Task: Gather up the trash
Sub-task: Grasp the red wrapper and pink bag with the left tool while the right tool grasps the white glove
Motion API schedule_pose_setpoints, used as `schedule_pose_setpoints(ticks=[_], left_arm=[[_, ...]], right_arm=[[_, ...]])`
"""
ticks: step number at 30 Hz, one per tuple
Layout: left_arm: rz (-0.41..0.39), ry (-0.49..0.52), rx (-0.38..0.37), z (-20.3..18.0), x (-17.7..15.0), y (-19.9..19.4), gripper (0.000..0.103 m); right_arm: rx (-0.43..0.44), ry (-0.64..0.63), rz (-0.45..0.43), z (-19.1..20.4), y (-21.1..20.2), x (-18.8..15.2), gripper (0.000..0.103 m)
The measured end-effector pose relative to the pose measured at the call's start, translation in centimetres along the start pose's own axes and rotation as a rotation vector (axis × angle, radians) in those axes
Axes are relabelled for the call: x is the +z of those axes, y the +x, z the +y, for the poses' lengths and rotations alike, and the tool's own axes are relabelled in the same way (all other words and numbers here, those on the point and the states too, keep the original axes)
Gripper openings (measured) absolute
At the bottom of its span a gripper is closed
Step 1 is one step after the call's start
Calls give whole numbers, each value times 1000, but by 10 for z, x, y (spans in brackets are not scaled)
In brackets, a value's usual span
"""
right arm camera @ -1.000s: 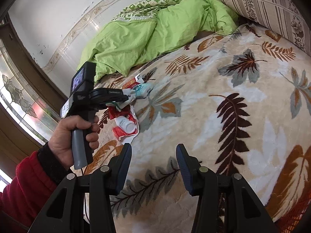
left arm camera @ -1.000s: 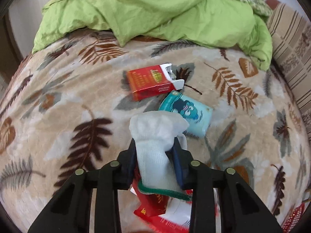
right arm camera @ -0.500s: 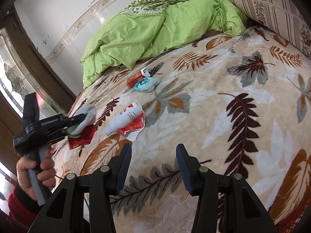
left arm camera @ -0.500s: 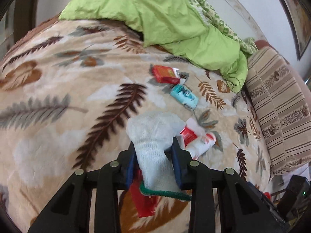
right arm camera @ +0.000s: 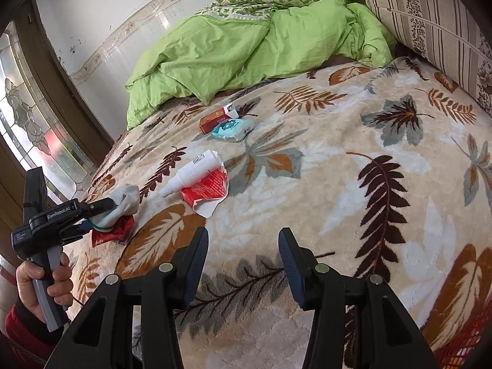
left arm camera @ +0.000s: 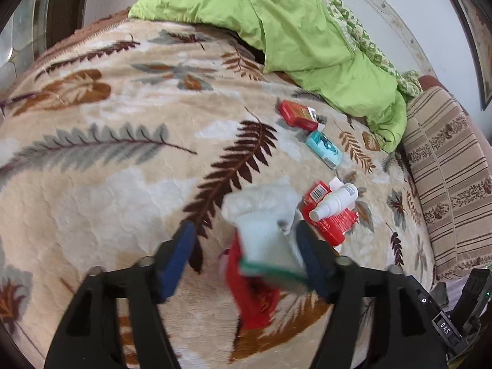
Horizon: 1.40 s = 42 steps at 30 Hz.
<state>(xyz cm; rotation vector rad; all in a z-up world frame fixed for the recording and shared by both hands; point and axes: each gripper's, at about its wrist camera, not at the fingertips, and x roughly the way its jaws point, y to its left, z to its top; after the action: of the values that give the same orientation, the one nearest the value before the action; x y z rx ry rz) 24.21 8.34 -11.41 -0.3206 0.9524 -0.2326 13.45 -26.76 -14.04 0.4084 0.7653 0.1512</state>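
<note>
A: Nearest to the left camera, the left gripper (left arm camera: pixel 243 253) has its fingers spread wide. Why is the white sock (left arm camera: pixel 267 224) between them?

B: I think it is being let go. The sock leans against the right finger only, and the left finger stands clear of it. It is blurred, so I cannot tell whether it hangs or already rests on the red wrapper (left arm camera: pixel 252 292) under it. In the right view this gripper is held in the person's left hand (right arm camera: pixel 46 279), close to the near-left edge of the bed (right arm camera: pixel 338 190), with the fingers pointing across the blanket.

A: So the sock and the red wrapper are placed together as one small heap?

B: That is my judgement: the trash is gathered at the edge where it is easy to take away. But no bin is visible.

A: And the right gripper (right arm camera: pixel 243 256)?

B: Its fingers are apart and hold nothing. It hovers low over the blanket, near the front edge, pointing toward the pillows.

A: What lies farther?

B: A white spray bottle (right arm camera: pixel 192 172) lies on a torn red packet (right arm camera: pixel 209 189), near the middle. Beyond them, a red cigarette box (right arm camera: pixel 215 120) and a teal tissue pack (right arm camera: pixel 233 129) lie just beside each other, close to the green duvet (right arm camera: pixel 246 49). A striped pillow (right arm camera: pixel 430 15) stands at the far right.
</note>
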Motion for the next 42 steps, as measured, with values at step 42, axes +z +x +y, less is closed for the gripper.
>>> schedule_pose_setpoints(ticks=[42], left_arm=[[129, 201, 48, -27, -24, 24, 66]], right_arm=[[53, -58, 44, 16, 6, -4, 50]])
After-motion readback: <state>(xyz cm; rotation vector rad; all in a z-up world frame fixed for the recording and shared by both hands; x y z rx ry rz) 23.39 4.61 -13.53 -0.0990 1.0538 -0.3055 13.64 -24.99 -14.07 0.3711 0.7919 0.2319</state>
